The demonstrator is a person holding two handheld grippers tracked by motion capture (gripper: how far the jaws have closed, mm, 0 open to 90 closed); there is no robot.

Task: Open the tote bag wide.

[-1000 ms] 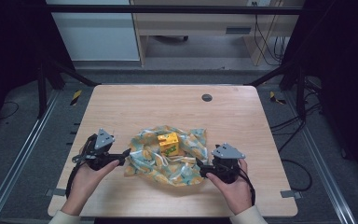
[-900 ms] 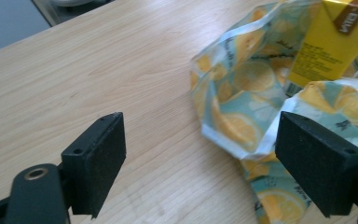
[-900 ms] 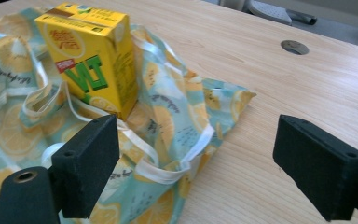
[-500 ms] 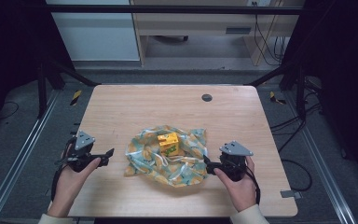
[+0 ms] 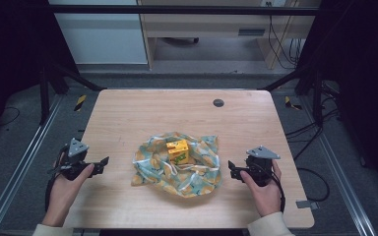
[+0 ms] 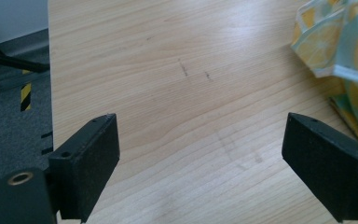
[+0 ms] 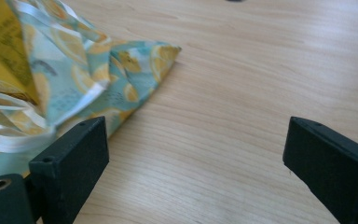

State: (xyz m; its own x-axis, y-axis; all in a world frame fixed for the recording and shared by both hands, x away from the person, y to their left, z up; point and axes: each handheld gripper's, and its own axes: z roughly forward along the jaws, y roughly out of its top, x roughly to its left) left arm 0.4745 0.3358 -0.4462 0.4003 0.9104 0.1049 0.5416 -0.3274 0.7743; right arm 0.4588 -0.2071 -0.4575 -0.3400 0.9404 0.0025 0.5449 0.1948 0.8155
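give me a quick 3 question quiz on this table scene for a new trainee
1. True or false: the left gripper is clamped on the lemon-print cloth.
2. What sits on the cloth? A) yellow box B) red mug C) metal spoon
3. Fill in: the jaws of the right gripper stand ____.

Key
1. False; it is apart from the cloth, over bare table, jaws open.
2. A, the yellow box.
3. open

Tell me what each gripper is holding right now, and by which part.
Nothing is held. The left gripper and right gripper are both open over bare table, on either side of the lemon-print cloth with the yellow box on it.
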